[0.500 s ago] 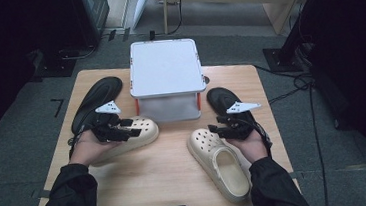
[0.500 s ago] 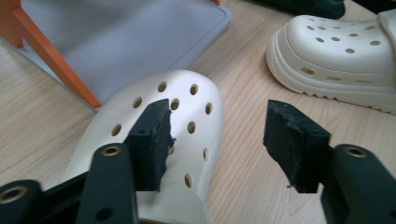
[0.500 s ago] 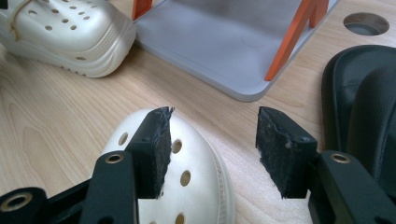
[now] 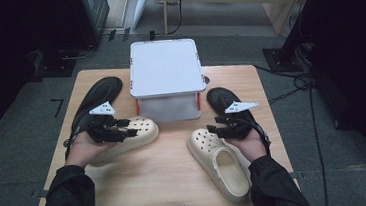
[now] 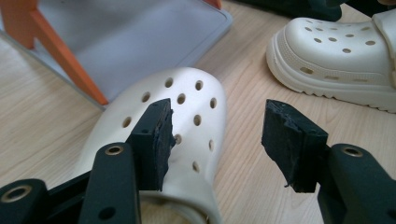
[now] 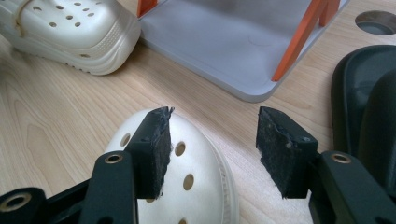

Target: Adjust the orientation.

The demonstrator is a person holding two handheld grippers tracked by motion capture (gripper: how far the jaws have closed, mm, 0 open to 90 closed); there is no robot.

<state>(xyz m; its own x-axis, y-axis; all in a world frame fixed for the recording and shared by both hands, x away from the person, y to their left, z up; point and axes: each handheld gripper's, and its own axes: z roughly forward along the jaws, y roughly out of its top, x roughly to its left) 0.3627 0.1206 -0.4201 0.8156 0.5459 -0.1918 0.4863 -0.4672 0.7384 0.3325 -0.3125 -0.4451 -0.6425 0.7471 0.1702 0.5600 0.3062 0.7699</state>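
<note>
Both tongs stood spread, pinching nothing. The left gripper (image 4: 132,132) hovered over one cream clog's (image 4: 136,132) toe; the right gripper (image 4: 213,130) hovered over the other cream clog (image 4: 221,162). Between them, slightly beyond, stood the grey box (image 4: 166,67), lid shut, contents hidden.

We see two cream clogs (image 4: 132,131) (image 4: 221,164) dotted with little round holes. Two black clogs (image 4: 95,98) (image 4: 227,99) lie beside them. The box (image 4: 167,79) is grey with orange clips, and the table (image 4: 147,179) is light brown wood with stripes.
</note>
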